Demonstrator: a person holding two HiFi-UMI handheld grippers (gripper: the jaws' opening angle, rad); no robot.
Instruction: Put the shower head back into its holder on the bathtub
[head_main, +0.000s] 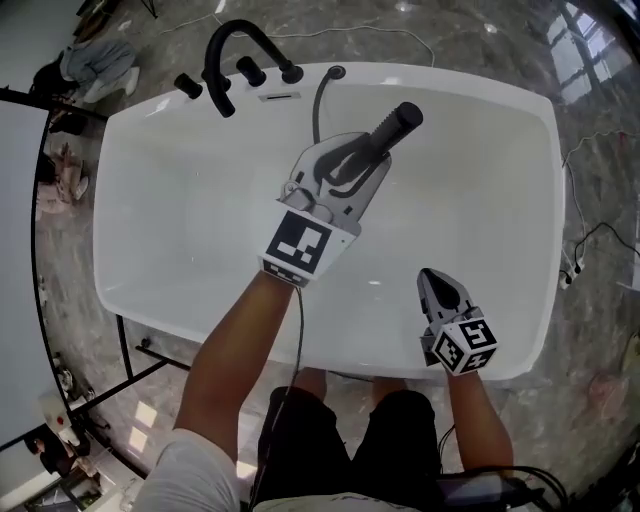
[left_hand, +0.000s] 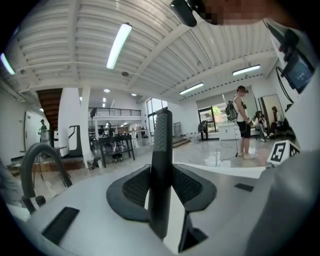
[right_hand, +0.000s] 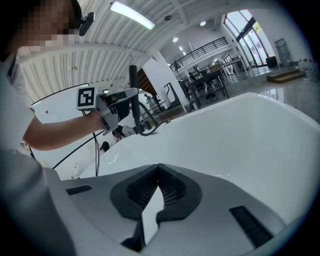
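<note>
The black, rod-shaped shower head (head_main: 396, 124) is held over the white bathtub (head_main: 150, 250), with my left gripper (head_main: 352, 166) shut on it partway along. In the left gripper view the shower head (left_hand: 162, 140) stands upright between the pads, which press on both its sides. Its hose (head_main: 318, 110) runs up to a small round black fitting (head_main: 335, 72) on the tub's far rim. My right gripper (head_main: 432, 282) hovers near the tub's near rim; it is shut and holds nothing (right_hand: 159, 167). The right gripper view also shows the left gripper (right_hand: 112, 107) with the shower head (right_hand: 133, 92).
A black arched faucet (head_main: 240, 45) with knobs (head_main: 250, 70) stands on the far rim, left of the hose fitting. Cables (head_main: 590, 240) lie on the marble floor to the right. A black metal frame (head_main: 130, 360) stands at the tub's left. People stand in the hall behind (left_hand: 242, 122).
</note>
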